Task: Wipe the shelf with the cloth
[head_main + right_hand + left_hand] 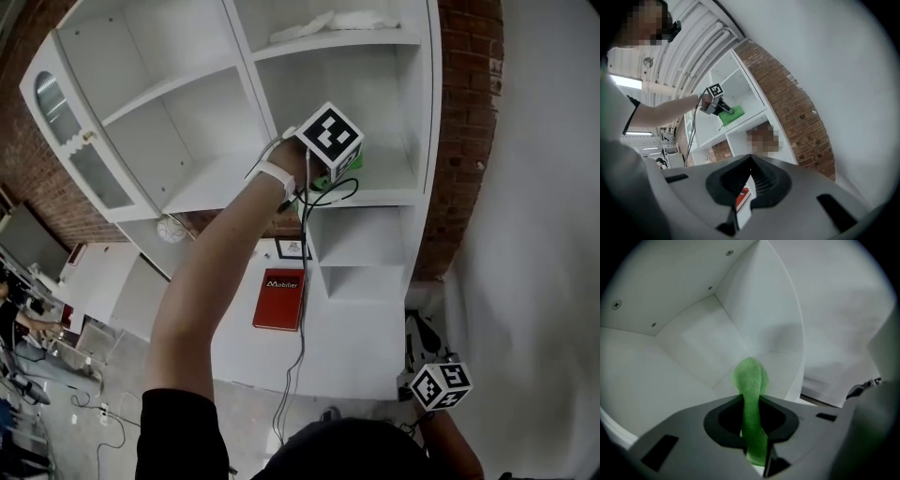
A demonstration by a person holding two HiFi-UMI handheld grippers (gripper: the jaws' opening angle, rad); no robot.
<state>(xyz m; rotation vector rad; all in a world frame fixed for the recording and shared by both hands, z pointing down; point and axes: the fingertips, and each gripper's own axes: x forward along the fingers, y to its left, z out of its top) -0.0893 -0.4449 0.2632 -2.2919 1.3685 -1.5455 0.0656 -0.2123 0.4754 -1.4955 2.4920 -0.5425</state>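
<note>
Left gripper view, fuzzy green cloth (750, 380), bunched

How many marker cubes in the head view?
2. One cube on the left gripper, up at the shelf with the cloth; the other cube on the right gripper, lower right. None seems hidden.

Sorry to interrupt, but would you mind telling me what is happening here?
A person is wiping the white shelf: the left claw is shut on a green cloth, reaching into an open compartment with the cloth on its board. The right claw hangs low, shut and empty.
</note>
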